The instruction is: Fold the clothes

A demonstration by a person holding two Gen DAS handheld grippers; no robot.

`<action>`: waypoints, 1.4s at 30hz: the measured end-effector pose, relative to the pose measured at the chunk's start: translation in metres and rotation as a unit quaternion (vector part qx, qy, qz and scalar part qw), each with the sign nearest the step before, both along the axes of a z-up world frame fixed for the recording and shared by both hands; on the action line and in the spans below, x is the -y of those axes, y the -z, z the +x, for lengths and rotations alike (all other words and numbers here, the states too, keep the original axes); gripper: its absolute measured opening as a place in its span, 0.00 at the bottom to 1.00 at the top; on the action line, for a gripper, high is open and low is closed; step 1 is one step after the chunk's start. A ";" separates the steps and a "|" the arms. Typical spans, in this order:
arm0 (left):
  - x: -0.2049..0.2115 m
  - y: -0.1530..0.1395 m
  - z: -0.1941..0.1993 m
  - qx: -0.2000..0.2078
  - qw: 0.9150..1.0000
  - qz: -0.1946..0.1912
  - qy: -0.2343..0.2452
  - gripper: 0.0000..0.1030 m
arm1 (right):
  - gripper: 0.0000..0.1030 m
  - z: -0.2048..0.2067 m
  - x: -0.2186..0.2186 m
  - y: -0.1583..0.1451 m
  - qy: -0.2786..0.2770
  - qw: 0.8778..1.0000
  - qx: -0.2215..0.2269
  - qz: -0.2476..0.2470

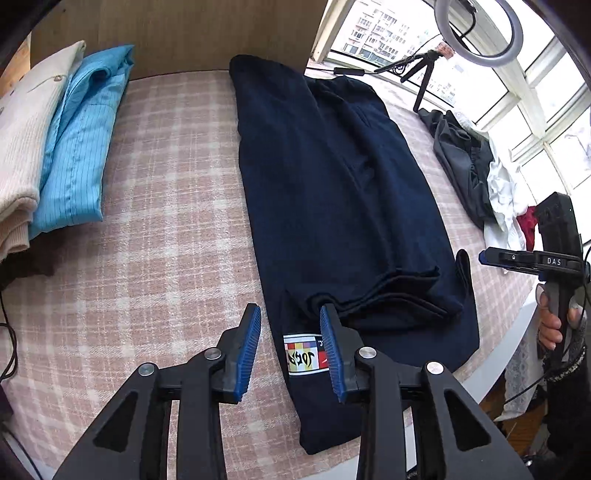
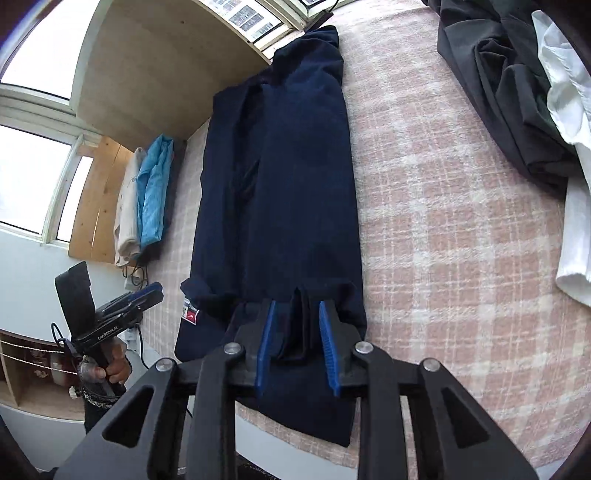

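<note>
Navy garment lies on pink-and-white plaid cloth, beside a striped turquoise shirt.

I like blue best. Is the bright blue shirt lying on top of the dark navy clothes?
No, the bright blue shirt lies folded off to the side next to a cream sweater, with bare checked cloth between it and the navy garment.

Long folded garment lies lengthwise on the table, approx. centre, near end at the table's front edge. Its label sits at the near end, left side. Left of it, well apart: two folded tops side by side, shirt nearer the garment, sweater beyond it. Right of the garment: loose heap of clothes near the window. Tripod stands at the far right edge, ring light above it.
</note>
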State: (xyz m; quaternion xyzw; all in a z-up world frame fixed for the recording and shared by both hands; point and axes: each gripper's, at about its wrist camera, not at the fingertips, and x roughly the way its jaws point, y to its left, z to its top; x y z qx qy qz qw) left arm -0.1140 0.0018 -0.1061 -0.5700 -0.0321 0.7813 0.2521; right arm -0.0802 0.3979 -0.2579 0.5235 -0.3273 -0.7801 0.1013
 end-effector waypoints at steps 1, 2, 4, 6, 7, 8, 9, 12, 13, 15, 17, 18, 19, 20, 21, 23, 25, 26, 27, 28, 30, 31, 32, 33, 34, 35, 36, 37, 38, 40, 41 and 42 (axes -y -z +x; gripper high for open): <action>0.006 -0.007 0.002 -0.011 1.000 0.014 -0.001 0.32 | 0.33 0.000 -0.002 -0.008 -0.007 1.000 -0.017 0.019; 0.013 -0.015 0.008 -0.026 0.999 0.018 0.003 0.34 | 0.38 0.004 0.000 -0.016 -0.019 0.998 -0.036 0.039; 0.012 -0.021 0.021 -0.061 0.998 -0.009 0.024 0.40 | 0.40 0.011 0.009 -0.027 -0.056 0.994 -0.065 0.066; 0.003 -0.019 0.027 -0.078 0.995 -0.039 0.050 0.43 | 0.40 0.017 0.021 -0.028 -0.110 0.988 -0.077 0.077; -0.005 -0.016 0.022 -0.083 0.993 -0.050 0.060 0.43 | 0.40 0.019 0.025 -0.025 -0.125 0.984 -0.074 0.103; -0.013 -0.011 0.013 -0.087 0.992 -0.059 0.069 0.43 | 0.40 0.022 0.027 -0.020 -0.131 0.979 -0.068 0.140; -0.021 -0.008 0.005 -0.090 0.991 -0.062 0.079 0.43 | 0.40 0.021 0.028 -0.014 -0.136 0.975 -0.063 0.162; -0.041 0.005 -0.014 -0.093 0.986 -0.067 0.118 0.43 | 0.40 0.012 0.029 0.006 -0.148 0.968 -0.050 0.196; -0.048 0.010 -0.019 -0.094 0.984 -0.072 0.135 0.43 | 0.40 0.007 0.028 0.010 -0.148 0.968 -0.053 0.194; -0.060 0.021 -0.028 -0.091 0.979 -0.078 0.166 0.43 | 0.40 -0.002 0.027 0.016 -0.150 0.967 -0.066 0.195; -0.068 0.031 -0.035 -0.081 0.975 -0.077 0.194 0.43 | 0.40 -0.009 0.025 0.017 -0.152 0.965 -0.074 0.199; -0.070 0.035 -0.039 -0.078 0.974 -0.076 0.201 0.43 | 0.41 -0.013 0.023 0.019 -0.157 0.965 -0.075 0.195; -0.072 0.038 -0.042 -0.075 0.973 -0.074 0.204 0.43 | 0.43 -0.016 0.021 0.021 -0.163 0.965 -0.075 0.190; -0.073 0.041 -0.045 -0.072 0.973 -0.073 0.207 0.43 | 0.43 -0.019 0.020 0.024 -0.167 0.965 -0.073 0.187; -0.074 0.044 -0.047 -0.070 0.973 -0.072 0.210 0.43 | 0.44 -0.022 0.020 0.026 -0.169 0.966 -0.069 0.185; -0.073 0.045 -0.051 -0.066 0.975 -0.052 0.206 0.41 | 0.44 -0.029 0.021 0.032 -0.170 0.967 -0.062 0.179; -0.071 0.044 -0.054 -0.063 0.977 -0.027 0.200 0.34 | 0.44 -0.033 0.019 0.037 -0.168 0.970 -0.054 0.167; -0.069 0.043 -0.054 -0.062 0.978 -0.019 0.198 0.18 | 0.44 -0.033 0.019 0.037 -0.168 0.971 -0.055 0.159; -0.068 0.042 -0.054 -0.062 0.979 -0.013 0.196 0.09 | 0.44 -0.033 0.019 0.037 -0.166 0.972 -0.059 0.154; -0.066 0.041 -0.054 -0.063 0.979 -0.007 0.194 0.09 | 0.43 -0.032 0.019 0.036 -0.164 0.973 -0.065 0.150; -0.060 0.037 -0.051 -0.065 0.980 0.007 0.188 0.05 | 0.41 -0.031 0.017 0.032 -0.159 0.975 -0.074 0.135; -0.055 0.033 -0.050 -0.069 0.981 0.012 0.180 0.05 | 0.31 -0.031 0.015 0.030 -0.156 0.977 -0.078 0.126; -0.051 0.029 -0.048 -0.072 0.982 0.017 0.172 0.05 | 0.23 -0.031 0.014 0.028 -0.153 0.978 -0.081 0.116; -0.044 0.026 -0.047 -0.077 0.984 0.028 0.157 0.05 | 0.08 -0.032 0.011 0.026 -0.147 0.980 -0.085 0.108; -0.038 0.025 -0.048 -0.081 0.986 0.033 0.140 0.05 | 0.08 -0.033 0.009 0.024 -0.139 0.981 -0.089 0.101; -0.033 0.026 -0.049 -0.084 0.988 0.033 0.123 0.07 | 0.08 -0.035 0.007 0.025 -0.134 0.982 -0.084 0.107; -0.031 0.032 -0.053 -0.073 0.990 0.030 0.113 0.08 | 0.08 -0.037 0.006 0.027 -0.129 0.981 -0.075 0.120; -0.030 0.040 -0.058 -0.053 0.992 0.027 0.107 0.09 | 0.10 -0.039 0.005 0.029 -0.125 0.981 -0.066 0.133; -0.032 0.046 -0.061 -0.035 0.994 0.018 0.105 0.11 | 0.11 -0.042 0.004 0.031 -0.120 0.980 -0.057 0.146; -0.035 0.047 -0.061 -0.037 0.994 -0.005 0.107 0.20 | 0.11 -0.040 0.003 0.024 -0.109 0.981 -0.063 0.151; -0.036 0.042 -0.057 -0.051 0.993 -0.009 0.109 0.23 | 0.12 -0.037 0.003 0.018 -0.106 0.980 -0.073 0.154; -0.036 0.038 -0.054 -0.066 0.992 -0.012 0.111 0.27 | 0.12 -0.033 0.005 0.011 -0.106 0.978 -0.085 0.158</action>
